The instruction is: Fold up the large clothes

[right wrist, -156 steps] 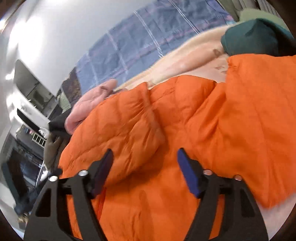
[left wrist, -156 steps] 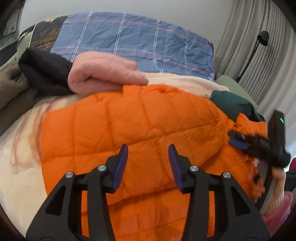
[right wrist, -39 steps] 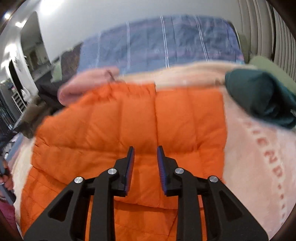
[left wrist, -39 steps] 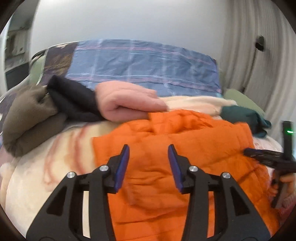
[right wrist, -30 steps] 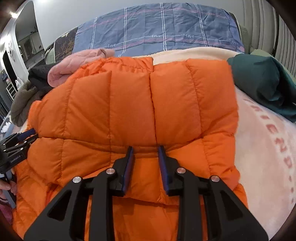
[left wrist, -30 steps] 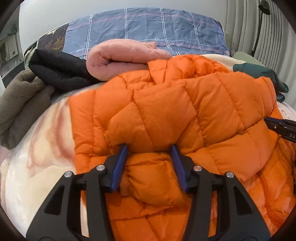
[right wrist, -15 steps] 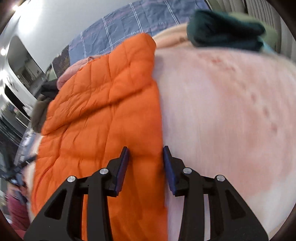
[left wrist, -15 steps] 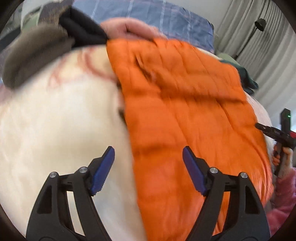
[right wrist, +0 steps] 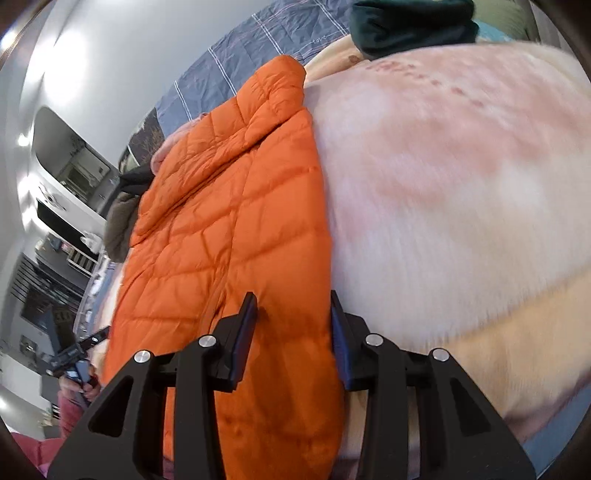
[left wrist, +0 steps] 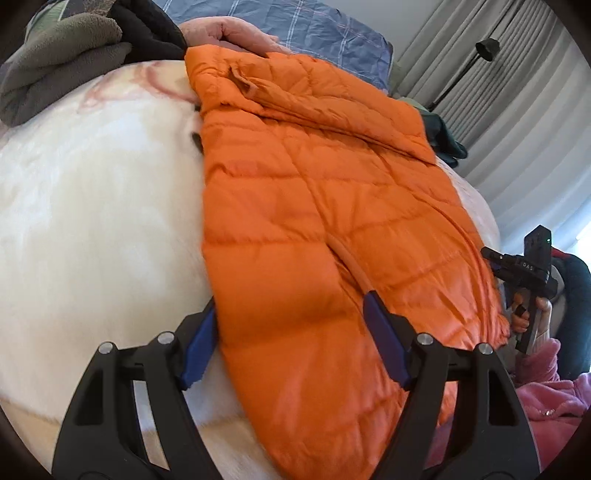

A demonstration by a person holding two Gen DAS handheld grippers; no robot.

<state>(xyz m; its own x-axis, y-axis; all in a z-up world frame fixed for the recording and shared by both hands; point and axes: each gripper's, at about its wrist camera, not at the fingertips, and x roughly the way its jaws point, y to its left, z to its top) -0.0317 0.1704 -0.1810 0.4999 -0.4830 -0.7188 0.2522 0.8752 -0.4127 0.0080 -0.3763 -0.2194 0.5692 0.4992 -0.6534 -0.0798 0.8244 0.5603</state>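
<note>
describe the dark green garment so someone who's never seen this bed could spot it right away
Start from the cream fleece blanket covering the bed, with the orange puffer jacket spread along it. Follow the jacket's right edge to its far end near the blue plaid bedding. There the dark green garment sits as a bundle, apart from the olive, black and pink clothes heaped at the jacket's other far corner.
</note>
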